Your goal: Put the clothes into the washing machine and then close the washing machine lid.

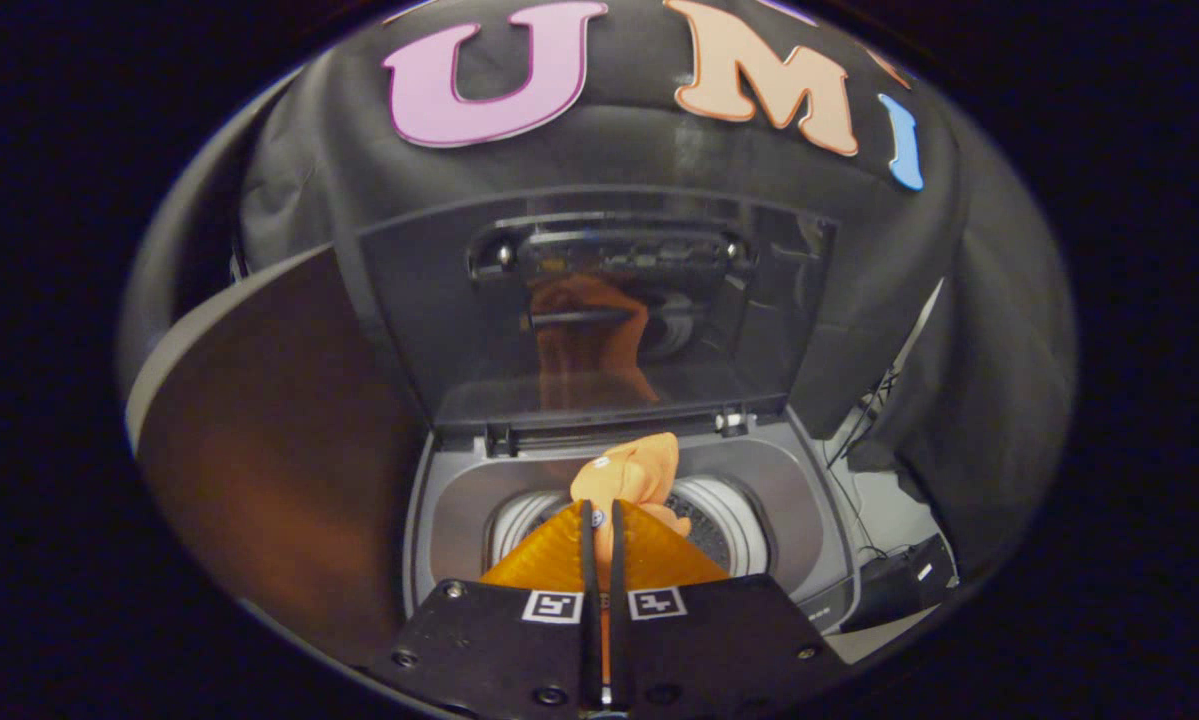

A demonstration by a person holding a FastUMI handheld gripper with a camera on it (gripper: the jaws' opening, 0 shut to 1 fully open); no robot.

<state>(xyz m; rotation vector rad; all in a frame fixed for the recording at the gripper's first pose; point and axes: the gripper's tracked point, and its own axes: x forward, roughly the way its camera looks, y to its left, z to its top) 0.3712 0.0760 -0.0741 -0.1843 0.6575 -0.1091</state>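
Where the booth's left side stood, a brown panel (279, 450) leaned beside the washing machine (449, 510). Centre: lid (599, 320) raised upright; gripper (603, 512) closed tight on an orange garment (634, 470), held over the drum opening (729, 515). Right: black cloth wall (989, 400), cables (864, 420), dark box (899, 585) on pale floor (889, 510).

An orange garment (631, 476) hangs bunched from the nearly closed fingers of the hand-held gripper (604, 515), pinched between them, just above the round drum opening (729, 520) of a grey top-loading washing machine (789, 500). The machine's dark translucent lid (599, 310) stands raised upright behind, mirroring the orange cloth.
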